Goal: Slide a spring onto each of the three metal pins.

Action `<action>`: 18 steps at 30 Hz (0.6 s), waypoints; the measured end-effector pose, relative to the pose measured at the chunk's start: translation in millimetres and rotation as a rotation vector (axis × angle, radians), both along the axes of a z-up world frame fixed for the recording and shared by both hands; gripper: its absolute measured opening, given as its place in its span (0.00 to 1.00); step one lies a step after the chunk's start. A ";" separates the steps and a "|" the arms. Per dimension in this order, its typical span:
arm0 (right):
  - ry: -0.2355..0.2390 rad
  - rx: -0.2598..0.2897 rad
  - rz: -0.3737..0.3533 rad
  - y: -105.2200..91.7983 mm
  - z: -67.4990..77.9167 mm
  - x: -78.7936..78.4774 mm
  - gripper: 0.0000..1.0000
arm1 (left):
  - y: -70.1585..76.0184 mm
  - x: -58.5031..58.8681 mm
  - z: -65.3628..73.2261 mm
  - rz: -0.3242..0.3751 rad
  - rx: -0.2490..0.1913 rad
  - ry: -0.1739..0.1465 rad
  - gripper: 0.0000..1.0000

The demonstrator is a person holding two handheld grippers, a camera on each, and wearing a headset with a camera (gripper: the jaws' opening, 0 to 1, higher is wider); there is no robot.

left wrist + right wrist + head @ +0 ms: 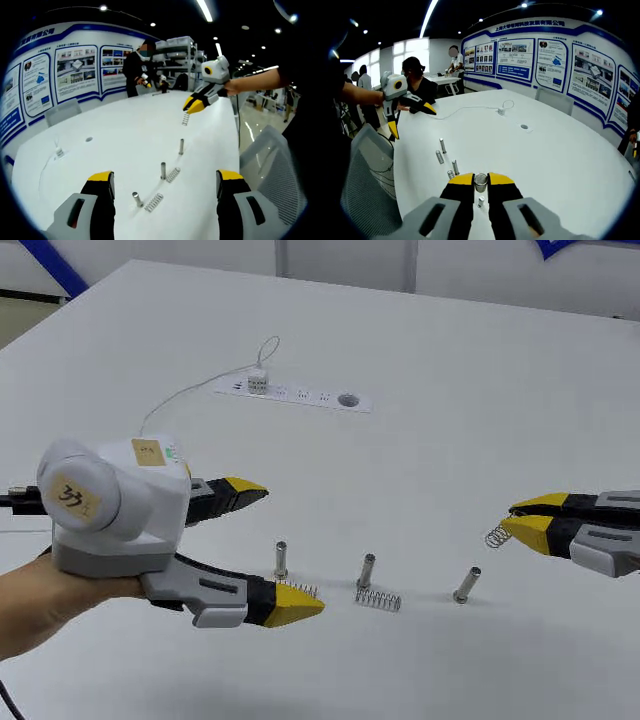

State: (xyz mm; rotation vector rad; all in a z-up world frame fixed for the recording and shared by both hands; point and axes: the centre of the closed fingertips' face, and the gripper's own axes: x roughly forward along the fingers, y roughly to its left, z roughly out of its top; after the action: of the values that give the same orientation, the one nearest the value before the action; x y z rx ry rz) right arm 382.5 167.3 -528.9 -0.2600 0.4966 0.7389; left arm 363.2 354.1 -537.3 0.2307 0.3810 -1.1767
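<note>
Holding a spring pinched at its tips, the right tool hovers over the pin just below; next it probably needs lining up and lowering. The left tool is spread.

The head view looks forward and down from the near side of the table, close above the 3 pins. The left gripper view sits low at the left, facing right toward the right gripper. The right gripper view faces back toward the left gripper, and all 3 views share the pins.
</note>
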 end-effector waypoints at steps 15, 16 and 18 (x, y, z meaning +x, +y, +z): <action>0.082 -0.010 -0.030 0.7 -32.8 5.5 0.10 | -2.4 10.2 -5.4 0.031 -0.005 0.016 1.00; 0.087 -0.011 -0.029 1.2 -33.6 5.4 0.10 | -2.4 10.6 -5.1 0.031 -0.007 0.016 1.00; 0.091 -0.021 -0.026 2.0 -35.7 5.9 0.10 | -1.7 11.7 -5.4 0.035 -0.007 0.016 1.00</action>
State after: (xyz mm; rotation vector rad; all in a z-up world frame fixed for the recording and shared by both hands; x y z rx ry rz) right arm 388.4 169.3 -564.6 -0.2399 0.5929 0.7225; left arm 374.9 352.4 -542.7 0.2081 0.3939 -1.1455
